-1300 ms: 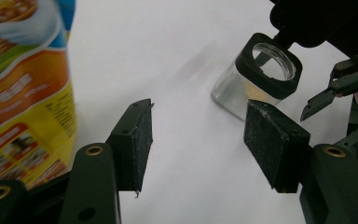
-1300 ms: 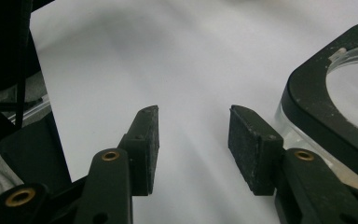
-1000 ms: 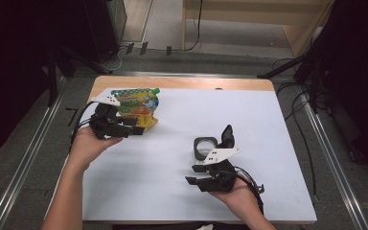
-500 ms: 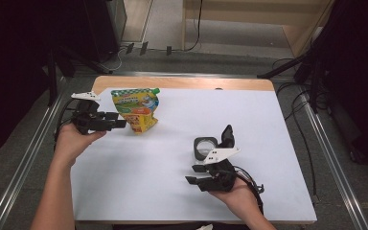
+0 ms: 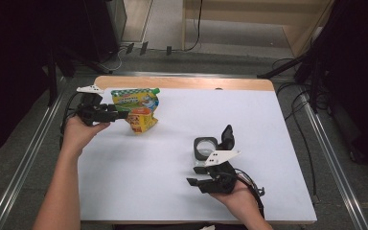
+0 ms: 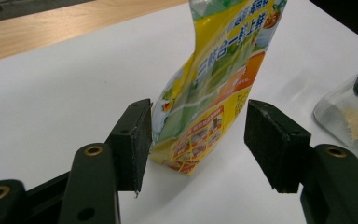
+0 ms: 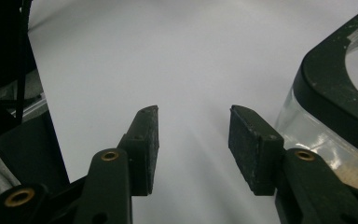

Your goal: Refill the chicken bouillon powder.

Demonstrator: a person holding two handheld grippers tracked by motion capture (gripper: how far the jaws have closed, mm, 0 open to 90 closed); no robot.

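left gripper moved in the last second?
Yes. In the high view the left gripper has slid left, off the pouch toward the table's left edge, then edged back; the open fingers now bracket the pouch.

My left black two-jaw handheld gripper [image 5: 123, 115] carried a pale three-cornered plate; the right black two-jaw handheld gripper [image 5: 192, 176] bore the same, with thin black cables trailing behind. Brass-ringed screw holes dotted the glossy arms, and the rectangular black foam pads [image 6: 270, 144] looked worn. My forearms were unsleeved.
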